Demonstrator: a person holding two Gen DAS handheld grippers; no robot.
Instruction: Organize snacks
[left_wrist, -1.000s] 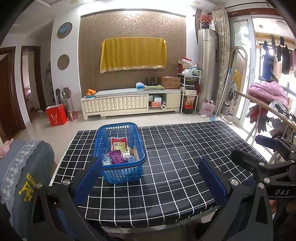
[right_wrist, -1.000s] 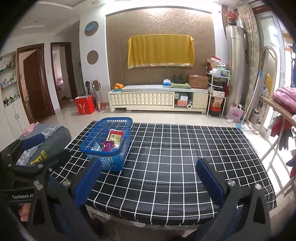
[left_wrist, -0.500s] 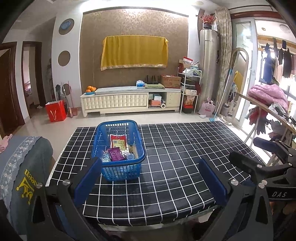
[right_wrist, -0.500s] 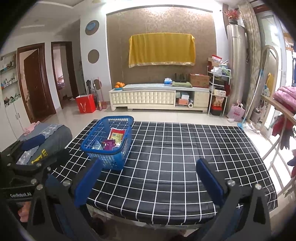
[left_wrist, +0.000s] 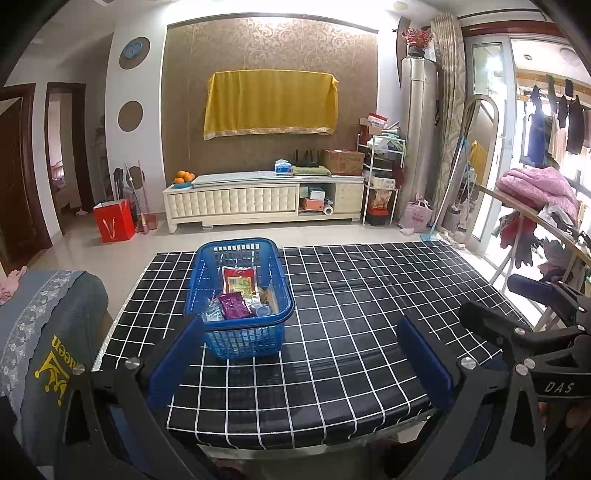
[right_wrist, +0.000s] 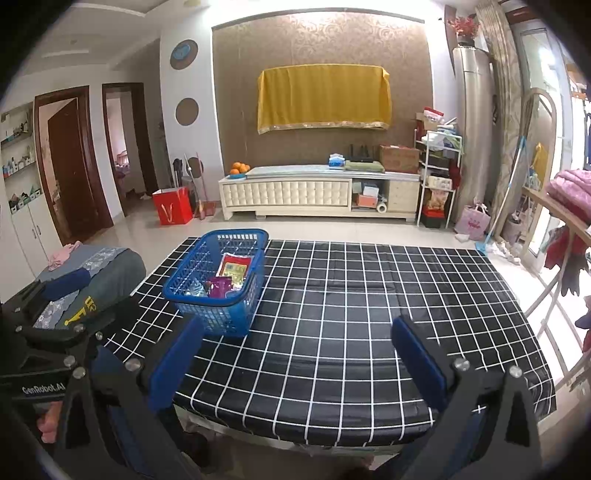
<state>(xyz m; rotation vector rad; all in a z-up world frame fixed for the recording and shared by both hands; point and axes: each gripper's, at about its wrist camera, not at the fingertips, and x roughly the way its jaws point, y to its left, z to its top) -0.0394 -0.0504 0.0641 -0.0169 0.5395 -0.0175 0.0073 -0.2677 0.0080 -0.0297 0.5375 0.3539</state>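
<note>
Legibly, "DAS" is printed on the black body of the right gripper (left_wrist: 554, 332) where it shows at 3 o'clock in the left wrist view; "GenRobot.AI" appears on the left gripper (right_wrist: 55, 314) at 9 o'clock in the right wrist view. Yellow letters "ueen" with a crown mark sit on the grey cushion (left_wrist: 48, 350).

Left gripper (left_wrist: 299, 354): jaws spread wide, nothing between the blue pads (left_wrist: 173, 362). Right gripper (right_wrist: 295, 354): likewise released, empty.

Blue basket (left_wrist: 240, 336) stands on the black checked tablecloth (left_wrist: 351, 314), toward the table's left end. In the left wrist view it lies at 11 o'clock of the gap, just beyond the left pad. In the right wrist view it sits at 10 o'clock, just beyond the left pad.

Basket holds snack packets: a red-and-yellow packet (left_wrist: 239, 280), a purple packet (left_wrist: 233, 305), others small; print on them is probably text but unreadable.
</note>
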